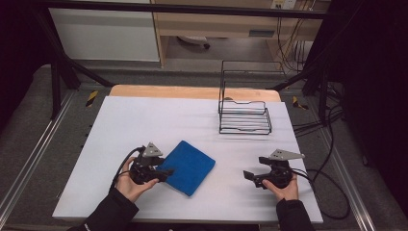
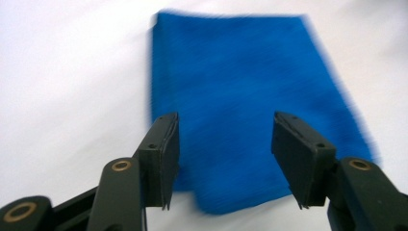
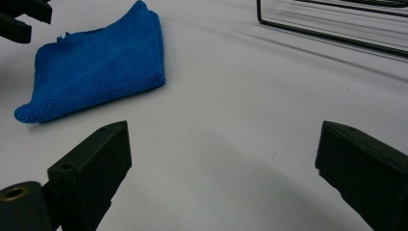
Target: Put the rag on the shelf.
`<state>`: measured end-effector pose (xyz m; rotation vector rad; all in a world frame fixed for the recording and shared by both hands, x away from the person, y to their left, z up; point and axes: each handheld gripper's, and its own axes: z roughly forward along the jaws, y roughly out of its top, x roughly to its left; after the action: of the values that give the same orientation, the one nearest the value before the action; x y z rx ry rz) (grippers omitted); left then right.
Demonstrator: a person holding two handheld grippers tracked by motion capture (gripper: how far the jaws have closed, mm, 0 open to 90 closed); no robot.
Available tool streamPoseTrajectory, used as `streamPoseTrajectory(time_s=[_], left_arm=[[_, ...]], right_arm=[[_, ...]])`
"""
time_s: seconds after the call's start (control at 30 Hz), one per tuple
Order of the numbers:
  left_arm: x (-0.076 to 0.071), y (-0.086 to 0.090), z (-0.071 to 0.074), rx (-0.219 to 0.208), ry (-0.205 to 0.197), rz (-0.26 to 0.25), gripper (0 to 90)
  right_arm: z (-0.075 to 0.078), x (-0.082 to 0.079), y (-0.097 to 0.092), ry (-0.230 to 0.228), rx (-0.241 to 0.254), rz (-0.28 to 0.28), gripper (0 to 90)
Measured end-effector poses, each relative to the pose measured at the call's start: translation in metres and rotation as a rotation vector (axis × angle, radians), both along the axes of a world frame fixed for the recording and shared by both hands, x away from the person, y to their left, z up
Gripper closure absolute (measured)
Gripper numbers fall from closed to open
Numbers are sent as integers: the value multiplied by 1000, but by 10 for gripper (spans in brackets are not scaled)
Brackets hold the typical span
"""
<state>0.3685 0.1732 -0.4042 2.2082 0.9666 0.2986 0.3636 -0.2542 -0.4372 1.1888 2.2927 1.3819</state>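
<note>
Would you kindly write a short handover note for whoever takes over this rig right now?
Left tongs: open, jaws apart above the near edge of the folded blue cloth, not gripping it.
Right tongs: open wide, nothing between them, over bare white table.
Cloth lies folded flat on the table; wire rack stands at the far right, nothing visible in it.
Done: cloth appears folded.
Left: probably moving it to the rack.

A plain bright blue cloth [image 1: 188, 167] lies at lower centre of the high view on a white table [image 1: 144, 120] with a light wooden edge at its top. The wire rack [image 1: 244, 115] at upper right is black. Both hand-held grippers are black with grey plates.
</note>
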Motion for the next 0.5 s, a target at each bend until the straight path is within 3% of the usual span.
streamPoseTrajectory(time_s=[0.1, 0.3, 0.5], left_arm=[[4, 8, -8, 29, 26, 6, 471], [7, 7, -25, 71, 74, -26, 654], [4, 5, -25, 69, 76, -28, 849]], right_arm=[[1, 0, 6, -1, -8, -7, 91], [4, 4, 26, -10, -24, -14, 136], [7, 6, 47, -13, -27, 18, 153]])
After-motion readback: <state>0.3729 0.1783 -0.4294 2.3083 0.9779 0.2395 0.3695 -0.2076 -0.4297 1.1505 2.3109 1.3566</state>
